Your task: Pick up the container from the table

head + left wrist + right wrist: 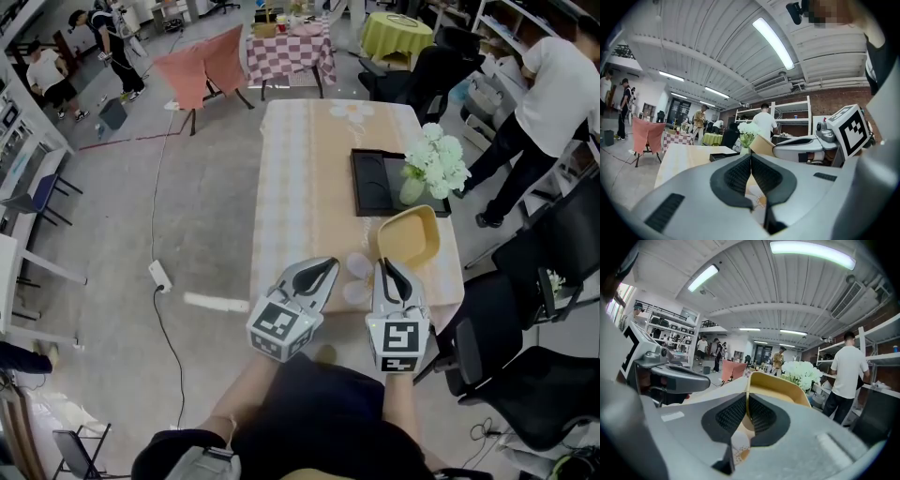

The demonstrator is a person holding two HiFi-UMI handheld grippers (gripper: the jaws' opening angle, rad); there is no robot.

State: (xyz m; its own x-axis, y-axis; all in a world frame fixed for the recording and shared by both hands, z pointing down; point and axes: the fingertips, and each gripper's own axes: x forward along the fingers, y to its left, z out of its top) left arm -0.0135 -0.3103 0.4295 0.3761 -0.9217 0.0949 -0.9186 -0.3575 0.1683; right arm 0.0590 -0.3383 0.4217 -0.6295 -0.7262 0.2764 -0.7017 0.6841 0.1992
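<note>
The container [410,236] is a yellow tub, tilted above the table's near right corner. My right gripper [385,265] is shut on its near rim. In the right gripper view the rim [778,385] runs between the pads, which press on it just ahead of that gripper [747,411]. My left gripper [333,264] hangs beside it to the left, shut with nothing held. In the left gripper view its pads meet at the tip of the left gripper [751,164], and the container [761,145] and the right gripper [801,147] show to the right.
The table [300,169] has a pale checked cloth. A black tray [375,183] and a vase of white flowers [433,159] stand beyond the container. Black chairs [525,309] crowd the right side, where a person [553,103] stands. A power strip [159,275] lies on the floor at left.
</note>
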